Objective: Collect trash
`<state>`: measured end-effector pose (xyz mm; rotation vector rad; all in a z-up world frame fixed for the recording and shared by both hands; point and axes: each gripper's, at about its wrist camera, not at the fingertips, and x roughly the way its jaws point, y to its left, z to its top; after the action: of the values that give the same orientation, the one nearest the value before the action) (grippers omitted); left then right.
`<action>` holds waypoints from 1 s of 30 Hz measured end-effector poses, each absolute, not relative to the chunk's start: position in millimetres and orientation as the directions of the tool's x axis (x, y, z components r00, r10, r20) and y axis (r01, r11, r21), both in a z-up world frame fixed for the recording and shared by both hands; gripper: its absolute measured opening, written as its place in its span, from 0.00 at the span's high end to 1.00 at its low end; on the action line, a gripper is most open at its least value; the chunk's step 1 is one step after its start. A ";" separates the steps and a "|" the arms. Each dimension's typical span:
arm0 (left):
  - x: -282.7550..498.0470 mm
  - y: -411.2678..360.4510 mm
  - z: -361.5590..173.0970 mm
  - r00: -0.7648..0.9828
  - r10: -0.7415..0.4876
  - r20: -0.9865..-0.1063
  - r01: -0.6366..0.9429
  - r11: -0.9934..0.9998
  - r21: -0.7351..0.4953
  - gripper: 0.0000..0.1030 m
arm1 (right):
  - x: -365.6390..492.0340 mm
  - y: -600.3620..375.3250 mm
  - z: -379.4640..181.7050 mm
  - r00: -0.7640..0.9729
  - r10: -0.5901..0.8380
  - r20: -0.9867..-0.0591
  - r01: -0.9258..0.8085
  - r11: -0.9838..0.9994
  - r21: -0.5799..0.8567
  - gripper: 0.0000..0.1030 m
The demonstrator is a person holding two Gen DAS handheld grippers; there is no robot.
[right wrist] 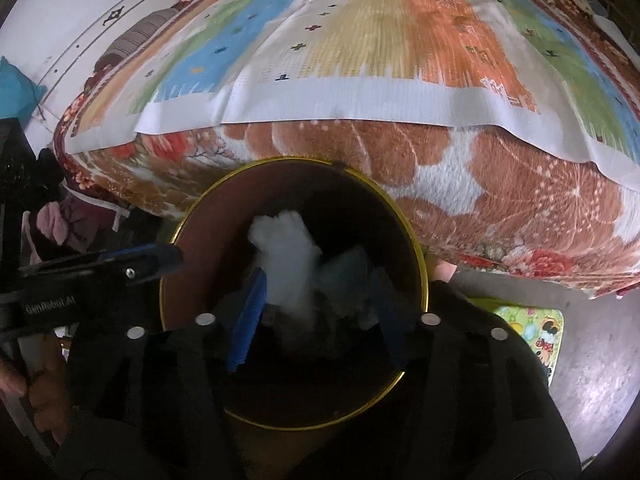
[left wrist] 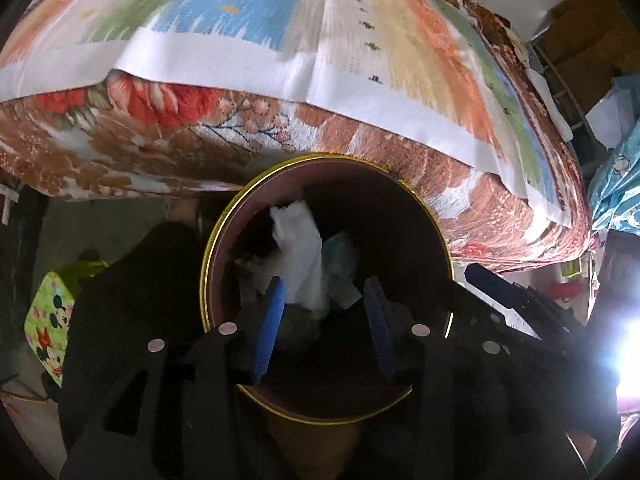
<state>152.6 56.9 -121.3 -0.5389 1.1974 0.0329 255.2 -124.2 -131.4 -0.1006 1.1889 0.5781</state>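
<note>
The white crumpled tissue [left wrist: 298, 256] lies inside the round bin [left wrist: 424, 216] with the gold rim, a pale blue scrap [left wrist: 340, 258] just beside it. Both look feather-light, soft and crushable, so a pinch on any raised fold should serve. The left gripper [left wrist: 326, 312] and right gripper [right wrist: 318, 300] hang over the bin mouth, each with jaws parted and nothing pressed between the pads. The bin stands on the floor against the bed's near edge; the floral blanket [right wrist: 500, 184] overhangs it, and a cartoon mat [right wrist: 536, 332] lies nearby
</note>
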 end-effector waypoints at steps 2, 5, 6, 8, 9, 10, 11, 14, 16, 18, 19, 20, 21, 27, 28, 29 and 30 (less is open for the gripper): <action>145.4 56.2 -113.4 0.395 -0.246 -0.885 -0.283 0.884 -0.372 0.59 | 248.5 -127.7 -125.2 0.257 0.382 -0.887 -0.480 0.848 0.226 0.46; 132.9 54.6 -101.5 0.416 -0.242 -0.877 -0.264 0.890 -0.372 0.54 | 236.6 -133.5 -114.5 0.278 0.397 -0.875 -0.497 0.839 0.222 0.39; 125.3 53.9 -95.5 0.428 -0.245 -0.870 -0.253 0.892 -0.375 0.51 | 230.1 -137.1 -108.8 0.294 0.404 -0.866 -0.504 0.836 0.219 0.38; 114.2 53.0 -84.5 0.456 -0.252 -0.853 -0.227 0.895 -0.385 0.44 | 220.8 -143.3 -100.6 0.313 0.415 -0.854 -0.507 0.834 0.220 0.32; 109.4 53.1 -79.7 0.470 -0.251 -0.846 -0.216 0.897 -0.386 0.38 | 214.1 -147.4 -95.2 0.321 0.425 -0.846 -0.509 0.831 0.225 0.30; 101.5 52.0 -71.4 0.493 -0.245 -0.835 -0.200 0.902 -0.383 0.33 | 208.7 -150.4 -90.9 0.328 0.433 -0.839 -0.512 0.828 0.227 0.27; 95.8 51.6 -65.1 0.509 -0.241 -0.826 -0.190 0.905 -0.381 0.30 | 202.9 -153.5 -86.3 0.337 0.438 -0.833 -0.516 0.826 0.226 0.23; 77.6 48.8 -46.2 0.553 -0.242 -0.798 -0.158 0.909 -0.386 0.17 | 182.2 -163.3 -70.3 0.363 0.463 -0.809 -0.536 0.814 0.225 0.13; 65.8 46.6 -36.5 0.573 -0.236 -0.785 -0.144 0.914 -0.380 0.07 | 166.8 -171.6 -58.3 0.388 0.478 -0.788 -0.543 0.809 0.223 0.09; 54.5 42.8 -29.5 0.584 -0.224 -0.781 -0.139 0.919 -0.368 0.06 | 155.1 -176.2 -50.3 0.399 0.486 -0.778 -0.550 0.806 0.221 0.09; 50.1 41.3 -27.7 0.583 -0.221 -0.782 -0.138 0.922 -0.363 0.06 | 148.6 -178.7 -46.4 0.401 0.486 -0.776 -0.554 0.804 0.217 0.09; 46.5 40.6 -27.1 0.582 -0.219 -0.783 -0.136 0.923 -0.359 0.06 | 145.0 -179.3 -44.5 0.403 0.485 -0.776 -0.555 0.804 0.214 0.09; 42.9 39.0 -27.0 0.583 -0.215 -0.784 -0.134 0.926 -0.353 0.06 | 137.6 -181.4 -41.4 0.411 0.484 -0.773 -0.557 0.804 0.208 0.09; 30.0 35.8 -23.0 0.600 -0.142 -0.787 -0.130 0.954 -0.272 0.06 | 122.3 -192.2 -36.8 0.405 0.497 -0.767 -0.548 0.804 0.231 0.09; 30.8 36.3 -24.0 0.592 -0.134 -0.794 -0.137 0.955 -0.263 0.06 | 122.0 -192.5 -37.1 0.403 0.497 -0.769 -0.549 0.803 0.232 0.09; 31.1 36.5 -24.9 0.590 -0.125 -0.798 -0.146 0.955 -0.258 0.06 | 122.3 -193.7 -37.3 0.400 0.498 -0.770 -0.548 0.803 0.235 0.09; 31.3 36.1 -25.9 0.591 -0.124 -0.797 -0.150 0.954 -0.259 0.06 | 122.1 -194.3 -37.0 0.400 0.499 -0.769 -0.547 0.803 0.237 0.09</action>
<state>31.3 36.1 -25.9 -0.3155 0.9431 0.0156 122.1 -194.3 -37.0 -0.0558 0.9523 0.6621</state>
